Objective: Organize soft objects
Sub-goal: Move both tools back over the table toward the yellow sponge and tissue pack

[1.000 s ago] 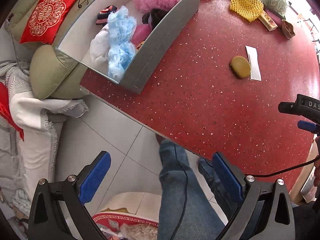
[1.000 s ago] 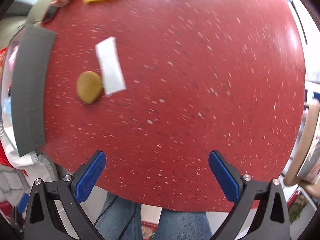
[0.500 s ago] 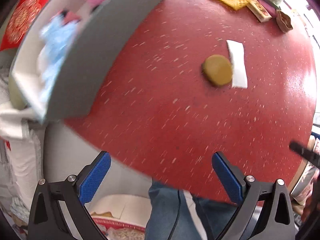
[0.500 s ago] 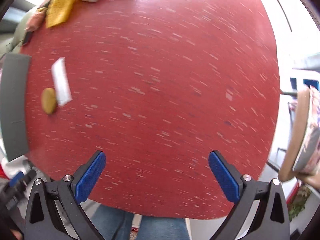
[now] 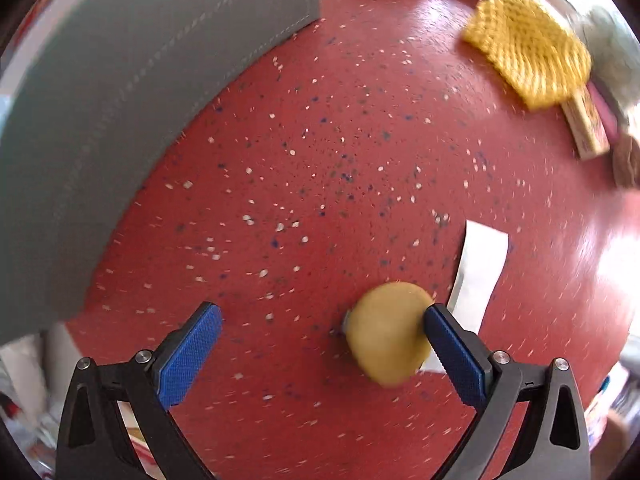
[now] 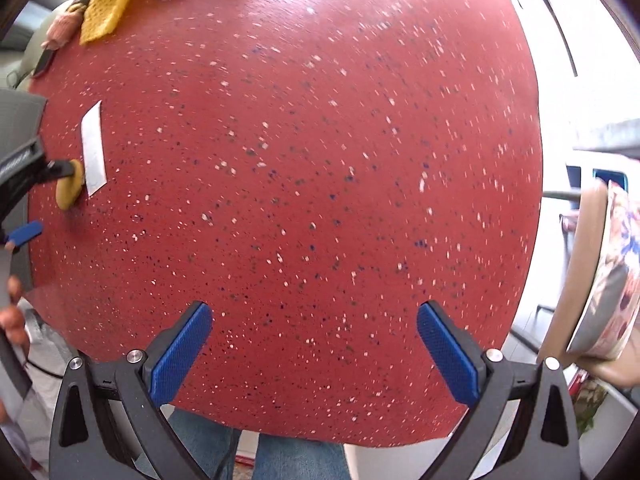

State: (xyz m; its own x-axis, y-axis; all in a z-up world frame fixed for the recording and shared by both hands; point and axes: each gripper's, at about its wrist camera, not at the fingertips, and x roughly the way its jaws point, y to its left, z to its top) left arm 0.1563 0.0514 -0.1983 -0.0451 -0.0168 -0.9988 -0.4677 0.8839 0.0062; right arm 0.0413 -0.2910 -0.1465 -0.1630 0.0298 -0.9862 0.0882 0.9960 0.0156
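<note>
1. Over the red counter (image 5: 320,184), my left gripper (image 5: 320,344) has swung down from the grey bin (image 5: 120,92); jaws wide, the tan pad (image 5: 388,334) now touching the right one.
2. My right gripper (image 6: 314,350) hangs wide, empty; closing on the pad looks next.

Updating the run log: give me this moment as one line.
left claw: open, straddling tan pad, one finger touching | right claw: open, idle above red table | grey bin: beside pad

Black claw (image 5: 322,346) frames, blue textured pads (image 5: 188,356), silver screws, blue jeans (image 6: 296,460)
</note>
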